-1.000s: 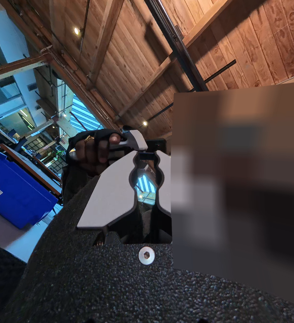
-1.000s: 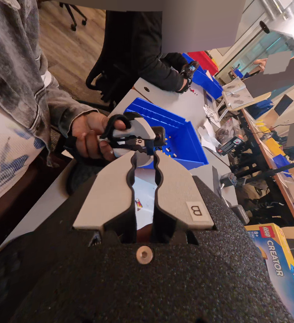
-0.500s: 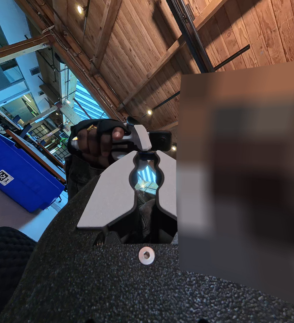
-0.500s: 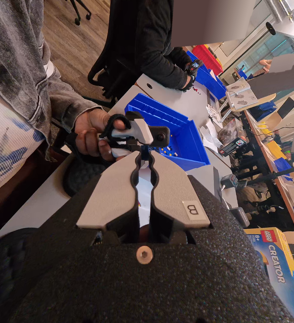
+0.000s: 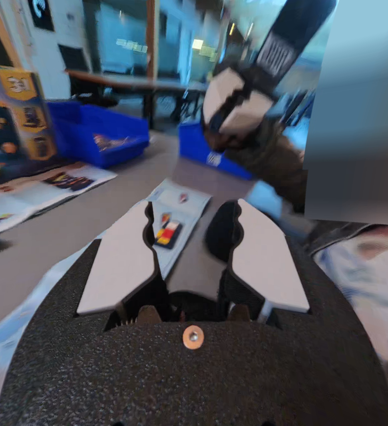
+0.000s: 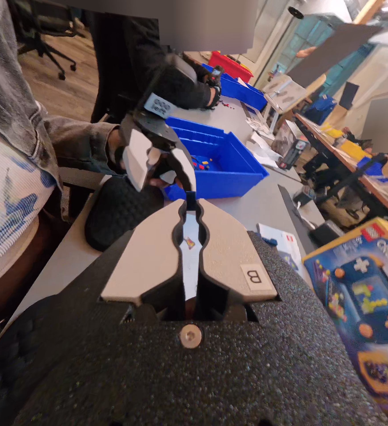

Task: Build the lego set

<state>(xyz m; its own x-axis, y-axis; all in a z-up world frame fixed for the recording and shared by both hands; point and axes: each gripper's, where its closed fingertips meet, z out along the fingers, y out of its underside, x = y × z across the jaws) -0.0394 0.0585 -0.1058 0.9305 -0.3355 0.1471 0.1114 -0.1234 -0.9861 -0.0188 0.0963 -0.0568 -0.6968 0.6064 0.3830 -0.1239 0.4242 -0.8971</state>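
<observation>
while your right tool (image 6: 191, 204) pinches the dark blue brick (image 6: 190, 200) above the tabletop (image 6: 257, 207), keep that grip firm and bring the spread, empty left tool (image 5: 194, 212) squarely over the sheet (image 5: 183, 207).

Left gripper (image 5: 193, 207) lower centre, jaws spread wide, nothing between; right gripper (image 6: 191, 204) centre, pinching small dark-blue block (image 6: 190, 201).

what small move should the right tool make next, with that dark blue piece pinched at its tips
Probably lower the right tool toward the light sheet, near the small brick build. It pinches a small dark blue piece above the grey table, while the left tool stands wide open with nothing between its fingers, so the piece seems ready to place.
</observation>
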